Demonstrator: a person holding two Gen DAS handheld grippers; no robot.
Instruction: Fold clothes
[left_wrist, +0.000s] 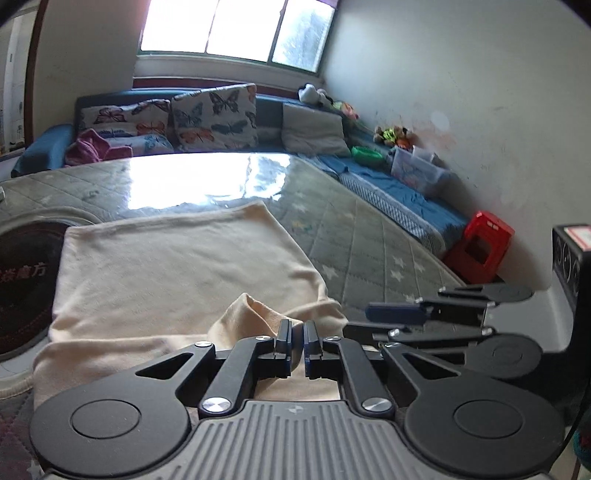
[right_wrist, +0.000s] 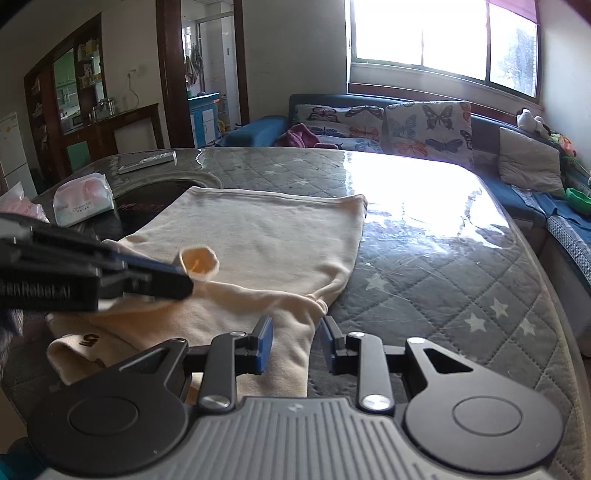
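Note:
A cream garment (right_wrist: 266, 236) lies spread on the quilted grey table cover (right_wrist: 443, 280), with a dark "5" printed near its front edge. My left gripper (left_wrist: 297, 341) is shut on a sleeve cuff (right_wrist: 199, 262) of the garment and holds it lifted over the body of the cloth. From the right wrist view the left gripper (right_wrist: 181, 275) reaches in from the left. My right gripper (right_wrist: 297, 334) hovers over the garment's near right edge with its jaws apart; cloth lies under them, not pinched. In the left wrist view the right gripper (left_wrist: 369, 319) sits just to the right.
A tissue pack (right_wrist: 83, 205) and a flat box (right_wrist: 147, 160) lie at the table's far left. A dark round inset (left_wrist: 22, 280) is partly under the garment. A sofa with butterfly cushions (right_wrist: 428, 125) runs behind; a red stool (left_wrist: 480, 251) stands by the wall.

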